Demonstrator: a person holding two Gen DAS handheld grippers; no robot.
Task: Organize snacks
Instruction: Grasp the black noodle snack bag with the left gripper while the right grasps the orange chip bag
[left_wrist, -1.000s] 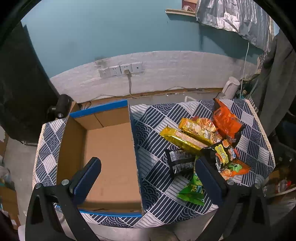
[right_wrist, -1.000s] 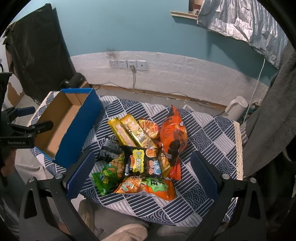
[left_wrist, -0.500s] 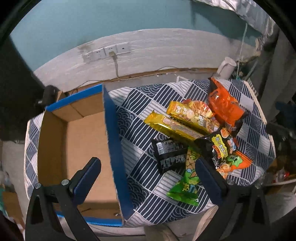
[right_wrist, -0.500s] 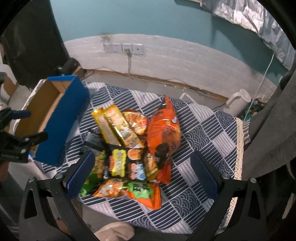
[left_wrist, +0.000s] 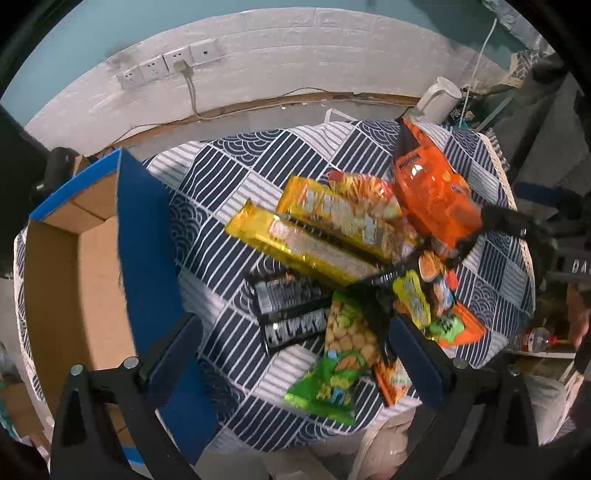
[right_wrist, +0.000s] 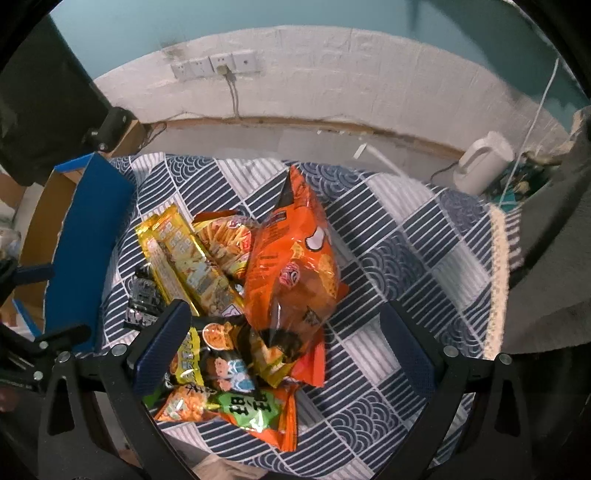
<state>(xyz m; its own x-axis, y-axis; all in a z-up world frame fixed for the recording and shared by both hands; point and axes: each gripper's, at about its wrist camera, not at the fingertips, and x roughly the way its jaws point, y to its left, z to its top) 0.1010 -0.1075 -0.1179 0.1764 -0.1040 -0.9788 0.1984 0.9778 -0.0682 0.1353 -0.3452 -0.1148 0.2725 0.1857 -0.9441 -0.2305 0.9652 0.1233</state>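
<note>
A pile of snack packs lies on the patterned tablecloth (left_wrist: 229, 177). It holds a big orange bag (right_wrist: 291, 266), two long yellow packs (left_wrist: 299, 247), two black bars (left_wrist: 291, 306), a green bag (left_wrist: 340, 354) and a black-and-yellow pack (right_wrist: 218, 362). An open cardboard box with blue sides (left_wrist: 74, 288) stands left of the pile. My left gripper (left_wrist: 295, 354) is open and empty above the black bars and green bag. My right gripper (right_wrist: 284, 347) is open and empty above the orange bag's near end.
A white kettle (right_wrist: 484, 162) stands beyond the table's far right corner. A wall with sockets (right_wrist: 218, 64) and a plugged cable runs behind. The other gripper's black frame (left_wrist: 546, 236) shows at the right in the left wrist view. Dark cloth hangs right of the table.
Both grippers have moved down and forward toward the snack pile, the left one shifting right from the box to the snacks. Both stay open and empty.
</note>
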